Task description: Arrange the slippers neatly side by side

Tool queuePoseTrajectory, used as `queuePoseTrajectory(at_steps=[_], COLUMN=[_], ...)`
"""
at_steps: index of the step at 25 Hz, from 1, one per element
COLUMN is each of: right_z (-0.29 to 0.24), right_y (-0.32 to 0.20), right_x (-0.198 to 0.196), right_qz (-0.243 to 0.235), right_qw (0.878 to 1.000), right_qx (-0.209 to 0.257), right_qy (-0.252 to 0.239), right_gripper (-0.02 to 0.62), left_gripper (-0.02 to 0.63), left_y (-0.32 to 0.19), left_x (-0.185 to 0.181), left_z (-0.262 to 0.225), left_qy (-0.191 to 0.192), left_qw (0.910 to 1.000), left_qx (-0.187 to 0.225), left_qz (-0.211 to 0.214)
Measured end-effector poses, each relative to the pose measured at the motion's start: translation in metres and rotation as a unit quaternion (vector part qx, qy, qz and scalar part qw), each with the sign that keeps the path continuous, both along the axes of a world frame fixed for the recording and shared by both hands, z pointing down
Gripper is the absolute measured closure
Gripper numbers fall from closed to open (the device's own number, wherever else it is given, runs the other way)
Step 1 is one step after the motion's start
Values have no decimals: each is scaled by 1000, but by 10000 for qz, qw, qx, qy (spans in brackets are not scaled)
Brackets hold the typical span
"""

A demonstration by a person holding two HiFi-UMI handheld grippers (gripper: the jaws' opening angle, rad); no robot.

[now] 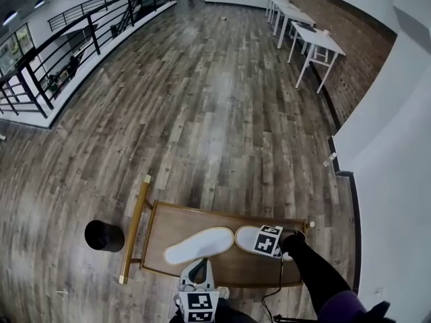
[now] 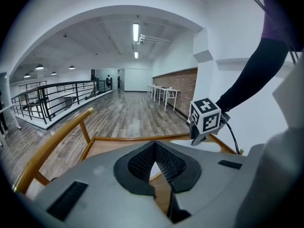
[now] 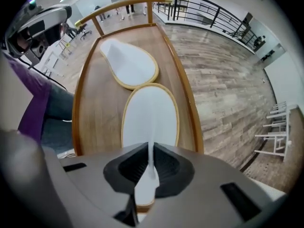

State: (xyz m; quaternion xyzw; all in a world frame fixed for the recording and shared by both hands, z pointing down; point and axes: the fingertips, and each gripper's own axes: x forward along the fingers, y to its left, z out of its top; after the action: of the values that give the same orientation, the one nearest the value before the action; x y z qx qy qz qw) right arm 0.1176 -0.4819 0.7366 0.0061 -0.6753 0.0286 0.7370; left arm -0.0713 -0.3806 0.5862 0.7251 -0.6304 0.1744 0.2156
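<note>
Slipper (image 3: 149, 115) at tabletop's (image 3: 95, 103) right end, pinched in right tongs (image 3: 150, 160): swing it low, parallel beside other slipper (image 3: 130, 63); left tongs (image 2: 156, 163) closed, empty.

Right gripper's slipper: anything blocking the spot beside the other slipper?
Nothing visible. The right gripper pinches the near white flat slipper, and the wooden tray shows only bare wood beside the other white slipper.

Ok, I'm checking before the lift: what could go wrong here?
The right gripper pinches only a thin white edge of the right-hand slipper, so it may slip free or sag when lifted. Its far end sits close to the other slipper and the tray rim; swinging could knock either.
</note>
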Motion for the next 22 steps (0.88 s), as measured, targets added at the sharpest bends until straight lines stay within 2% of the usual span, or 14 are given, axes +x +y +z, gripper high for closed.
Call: queuePoseTrajectory(at_steps=[4,7,9,11,15,16,17,18,22], right_z=[-10,-24,-35,-43,-48,-47,-44,-41,-26], right_y=[1,1,0,-1,5,7,9,12,17], right_x=[6,1,0,-2,-8,-8,-8,-8,-6], right_qz=[687,1688,2517,3327,4791,5032,5189,5273,5459], right_qw=[9974,9827,9606,9296,8446,8260,8136,8076,7984], right_qx=[-183,-515,-783,-1074,-1737,-1858,-1918,-1919,-1820], right_qy=[-152,-565,-880,-1164,-1644,-1731,-1789,-1813,-1771], right_gripper=[575,575,575,575,575,575,575,575,575], left_gripper=[606,606,606,606,606,606,606,606,606], left_y=[-4,-6,-8,-9,-11,-11,-11,-9,-2], left_x=[2,3,7,9,9,9,9,8,4], left_z=[-2,-1,-2,-4,-9,-9,-10,-10,-8], left_qy=[-17,25,55,73,96,97,95,91,78], left_qw=[10000,10000,9999,9998,9997,9996,9996,9996,9998], left_qx=[-3,12,49,93,165,177,182,179,133], left_qz=[75,72,106,145,175,181,185,186,148])
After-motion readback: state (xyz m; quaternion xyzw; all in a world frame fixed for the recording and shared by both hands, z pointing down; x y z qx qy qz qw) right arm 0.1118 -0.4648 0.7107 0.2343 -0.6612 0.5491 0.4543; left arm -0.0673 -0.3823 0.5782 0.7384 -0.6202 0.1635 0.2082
